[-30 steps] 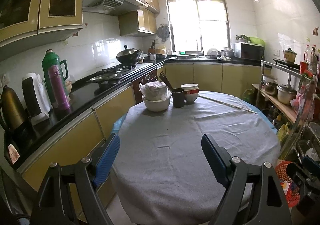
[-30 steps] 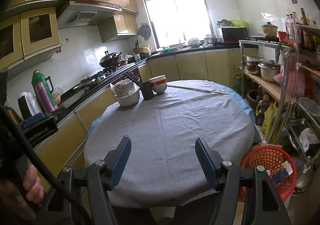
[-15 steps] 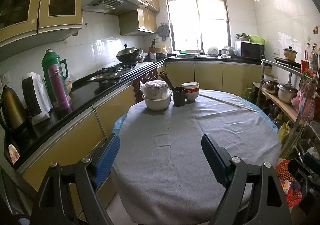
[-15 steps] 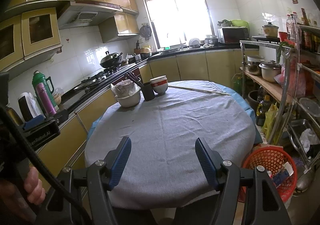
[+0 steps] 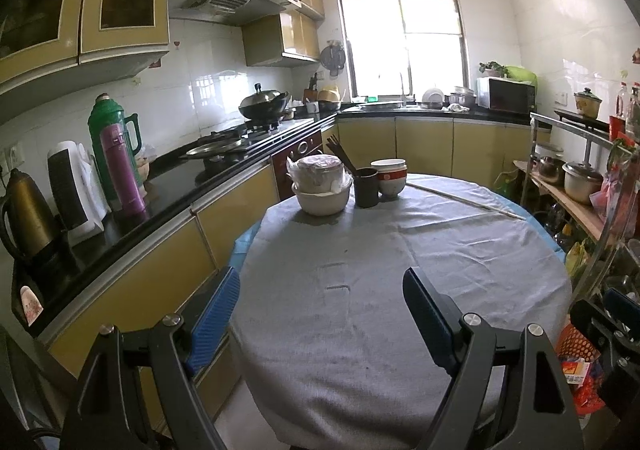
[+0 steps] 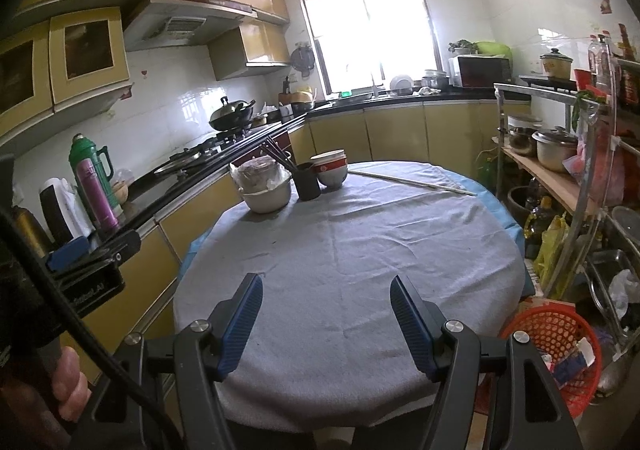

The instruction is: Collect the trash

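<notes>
My left gripper (image 5: 322, 314) is open and empty, held above the near edge of a round table with a grey cloth (image 5: 400, 274). My right gripper (image 6: 326, 320) is open and empty above the same table (image 6: 360, 250). A red mesh trash basket (image 6: 556, 350) with scraps in it stands on the floor at the table's right; it also shows in the left wrist view (image 5: 576, 362). At the table's far side stand a white bowl with a plastic-wrapped container (image 5: 320, 187), a dark chopstick cup (image 5: 366, 185) and stacked bowls (image 5: 390, 175). No loose trash shows on the cloth.
A long thin stick (image 5: 464, 199) lies on the table's far right. The black counter (image 5: 172, 185) on the left holds a green flask (image 5: 106, 137), a purple bottle (image 5: 122, 169) and kettles. A metal shelf rack (image 6: 576, 169) with pots stands on the right.
Both grippers have drifted slightly; the table sits a little differently in each view. Both stay open and empty.
</notes>
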`<move>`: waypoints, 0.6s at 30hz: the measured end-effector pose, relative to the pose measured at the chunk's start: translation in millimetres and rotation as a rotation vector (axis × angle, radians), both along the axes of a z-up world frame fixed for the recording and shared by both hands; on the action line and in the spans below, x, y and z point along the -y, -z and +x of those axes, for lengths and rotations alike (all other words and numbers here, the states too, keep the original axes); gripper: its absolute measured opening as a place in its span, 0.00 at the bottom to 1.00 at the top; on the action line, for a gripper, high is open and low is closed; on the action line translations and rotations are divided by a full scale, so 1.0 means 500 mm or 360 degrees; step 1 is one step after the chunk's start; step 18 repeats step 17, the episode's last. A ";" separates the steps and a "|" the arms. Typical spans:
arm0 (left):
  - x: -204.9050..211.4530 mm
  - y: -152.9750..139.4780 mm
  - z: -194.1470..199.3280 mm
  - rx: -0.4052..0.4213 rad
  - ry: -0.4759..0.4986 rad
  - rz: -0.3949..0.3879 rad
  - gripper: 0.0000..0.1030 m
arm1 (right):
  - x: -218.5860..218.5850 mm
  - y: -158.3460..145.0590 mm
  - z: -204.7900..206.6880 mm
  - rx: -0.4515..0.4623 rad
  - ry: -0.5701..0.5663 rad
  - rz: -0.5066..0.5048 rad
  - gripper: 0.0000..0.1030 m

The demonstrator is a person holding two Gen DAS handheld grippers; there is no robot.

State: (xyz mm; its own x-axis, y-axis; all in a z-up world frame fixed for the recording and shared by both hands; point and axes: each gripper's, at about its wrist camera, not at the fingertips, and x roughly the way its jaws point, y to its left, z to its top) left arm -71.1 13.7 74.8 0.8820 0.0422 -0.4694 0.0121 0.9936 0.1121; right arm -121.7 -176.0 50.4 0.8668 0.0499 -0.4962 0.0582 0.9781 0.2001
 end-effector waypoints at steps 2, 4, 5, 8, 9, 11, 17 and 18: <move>-0.002 0.001 0.003 -0.0006 -0.0009 -0.0003 0.82 | 0.000 0.003 0.008 -0.0009 -0.0008 0.0001 0.68; -0.004 0.003 0.008 -0.0015 -0.0017 -0.0006 0.82 | -0.001 0.006 0.017 -0.0015 -0.0019 -0.0002 0.68; -0.005 0.003 0.010 -0.0018 -0.0021 -0.0008 0.82 | -0.001 0.006 0.021 -0.0017 -0.0023 -0.0003 0.68; -0.006 0.007 0.018 -0.0033 -0.0039 -0.0014 0.82 | -0.001 0.010 0.038 -0.0026 -0.0038 0.0002 0.68; -0.007 0.008 0.021 -0.0037 -0.0048 -0.0016 0.82 | 0.000 0.012 0.042 -0.0027 -0.0040 0.0004 0.68; -0.006 0.012 0.030 -0.0047 -0.0061 -0.0013 0.82 | 0.004 0.016 0.056 -0.0033 -0.0048 0.0016 0.68; -0.014 0.054 0.105 -0.0207 -0.0056 -0.0091 0.82 | 0.039 0.054 0.124 -0.0094 -0.0036 0.0037 0.68; -0.014 0.054 0.105 -0.0207 -0.0056 -0.0091 0.82 | 0.039 0.054 0.124 -0.0094 -0.0036 0.0037 0.68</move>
